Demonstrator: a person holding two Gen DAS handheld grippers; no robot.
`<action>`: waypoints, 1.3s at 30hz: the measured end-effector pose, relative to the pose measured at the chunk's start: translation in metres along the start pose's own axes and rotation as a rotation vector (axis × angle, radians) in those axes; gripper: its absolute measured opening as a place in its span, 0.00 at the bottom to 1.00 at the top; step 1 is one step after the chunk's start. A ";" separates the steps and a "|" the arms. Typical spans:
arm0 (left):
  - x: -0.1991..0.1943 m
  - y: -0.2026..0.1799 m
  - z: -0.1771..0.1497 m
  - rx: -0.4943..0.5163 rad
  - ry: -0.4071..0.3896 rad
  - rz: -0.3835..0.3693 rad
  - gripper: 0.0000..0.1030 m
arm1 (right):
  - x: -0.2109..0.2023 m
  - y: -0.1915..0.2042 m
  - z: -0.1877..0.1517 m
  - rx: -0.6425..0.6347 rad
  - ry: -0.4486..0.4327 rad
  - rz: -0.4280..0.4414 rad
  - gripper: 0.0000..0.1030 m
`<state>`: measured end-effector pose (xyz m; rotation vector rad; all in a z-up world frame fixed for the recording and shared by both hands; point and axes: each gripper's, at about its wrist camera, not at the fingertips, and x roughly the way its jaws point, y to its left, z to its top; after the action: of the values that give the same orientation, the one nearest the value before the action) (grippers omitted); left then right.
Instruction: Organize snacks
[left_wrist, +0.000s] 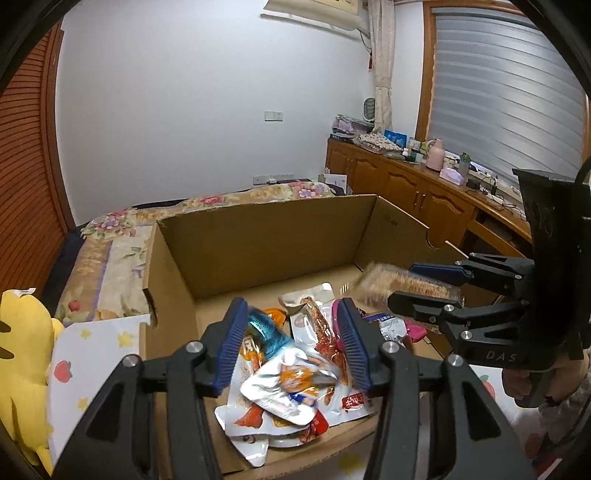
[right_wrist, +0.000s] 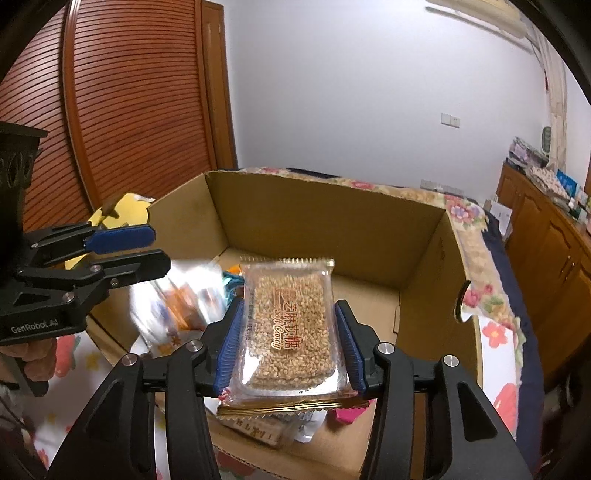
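Note:
An open cardboard box (left_wrist: 258, 243) (right_wrist: 325, 218) sits on a bed. My right gripper (right_wrist: 290, 343) is shut on a clear packet of sesame candy (right_wrist: 290, 325) and holds it above the box's near right part; it also shows in the left wrist view (left_wrist: 410, 286) with the packet (left_wrist: 391, 282). My left gripper (left_wrist: 291, 343) is open above a pile of snack packets (left_wrist: 291, 380) in the box's near left part; the packets below it look blurred. It shows at the left of the right wrist view (right_wrist: 159, 247).
A yellow plush toy (left_wrist: 22, 354) lies left of the box. A floral bedspread (left_wrist: 110, 258) lies under and around the box. A wooden cabinet (left_wrist: 424, 192) with clutter runs along the right wall. A slatted wooden door (right_wrist: 122, 110) stands at the left.

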<state>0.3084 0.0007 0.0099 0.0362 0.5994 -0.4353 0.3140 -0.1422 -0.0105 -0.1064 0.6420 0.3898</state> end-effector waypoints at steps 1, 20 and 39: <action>-0.001 0.000 0.000 0.000 -0.001 0.004 0.49 | 0.000 0.002 0.000 -0.002 0.001 0.000 0.49; -0.063 -0.023 -0.009 0.036 -0.045 0.087 0.49 | -0.067 0.022 -0.015 0.028 -0.083 -0.013 0.49; -0.168 -0.069 -0.016 0.059 -0.105 0.144 0.59 | -0.186 0.039 -0.036 0.078 -0.196 -0.077 0.49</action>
<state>0.1479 0.0056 0.0961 0.1117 0.4766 -0.3127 0.1428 -0.1734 0.0735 -0.0184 0.4580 0.2966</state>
